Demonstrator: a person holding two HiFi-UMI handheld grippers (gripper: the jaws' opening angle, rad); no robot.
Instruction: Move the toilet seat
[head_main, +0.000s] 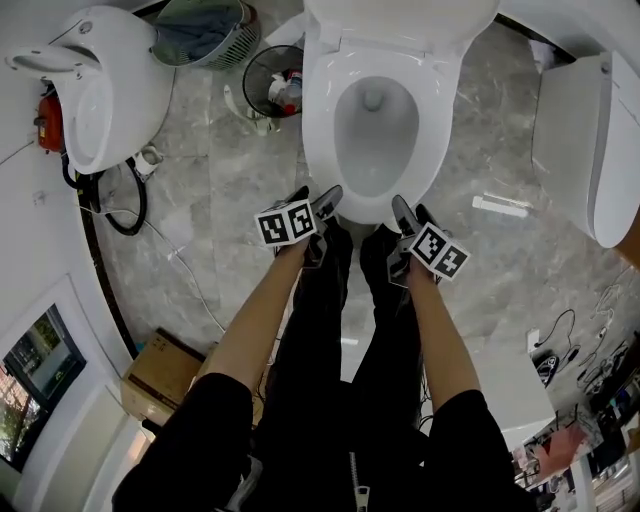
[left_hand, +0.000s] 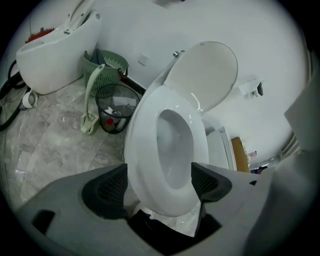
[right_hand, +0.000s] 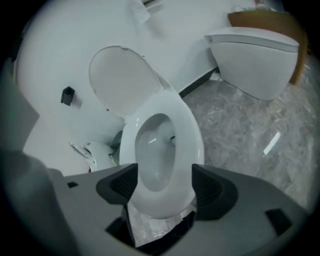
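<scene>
Seat's down: the toilet seat (head_main: 318, 120) lies flat on the bowl with the lid (left_hand: 202, 75) standing up behind it. The left hand-held gripper (head_main: 318, 200) and right hand-held gripper (head_main: 410, 215) hang just off its front rim, jaws wide apart on both, nothing clamped. So either it's been set down and let go or the lift hasn't begun, and I can't call which. A wire bin (head_main: 272, 80) and green basket (head_main: 205, 30) sit left of the bowl, a spare toilet (head_main: 100, 85) and cables (head_main: 120, 200) farther left, and nothing blocks the way to the seat.

White toilet seat (head_main: 322, 140), grey marbled floor (head_main: 235, 210)
</scene>
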